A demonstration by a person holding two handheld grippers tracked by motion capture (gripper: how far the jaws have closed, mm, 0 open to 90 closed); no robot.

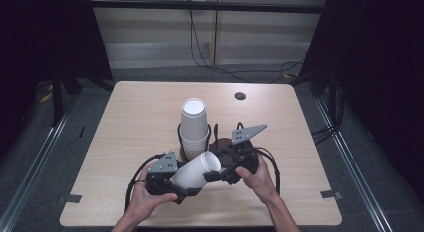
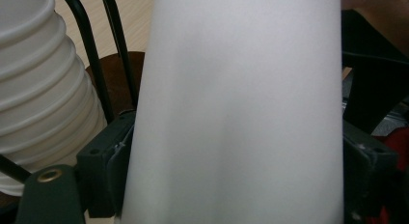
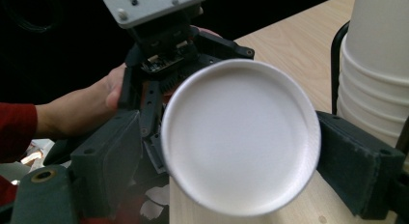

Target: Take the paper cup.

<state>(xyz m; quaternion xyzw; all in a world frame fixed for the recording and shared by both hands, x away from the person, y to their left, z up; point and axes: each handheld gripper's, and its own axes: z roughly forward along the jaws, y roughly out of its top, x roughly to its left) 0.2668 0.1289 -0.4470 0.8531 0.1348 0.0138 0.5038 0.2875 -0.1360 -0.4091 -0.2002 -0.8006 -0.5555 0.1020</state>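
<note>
In the high view, the landmark is the stack of paper cups (image 1: 194,127), upright in a black wire holder (image 1: 181,132) near the middle of the desk (image 1: 140,112). Just in front of the stack, toward the person, a single white cup (image 1: 196,171) lies tilted, its closed bottom end pointing toward the right gripper (image 1: 220,168) and its body running back into the left gripper (image 1: 182,184). The two hands sit close together on the near side of the stack.

In the left gripper view, the single cup (image 2: 236,113) runs up between the jaws, and both pads press its wall: this gripper is clamped on the cup. The stack (image 2: 43,89) stands just to the cup's left, with the holder's wires between them.

In the right gripper view, the cup's round bottom (image 3: 241,137) faces the camera between the jaws, which stand apart; the right pad (image 3: 354,161) sits just beside the rim and the left pad (image 3: 113,156) is a little clear of it, so nothing is squeezed. The stack (image 3: 376,64) rises to the right.

The step looks like a handover just made to the left gripper. To do it well, I would draw the right gripper straight back along the cup's axis so no pad drags the rim, keep the left grip light enough not to dent the thin wall, and steer the cup clear of the stack and holder.
</note>
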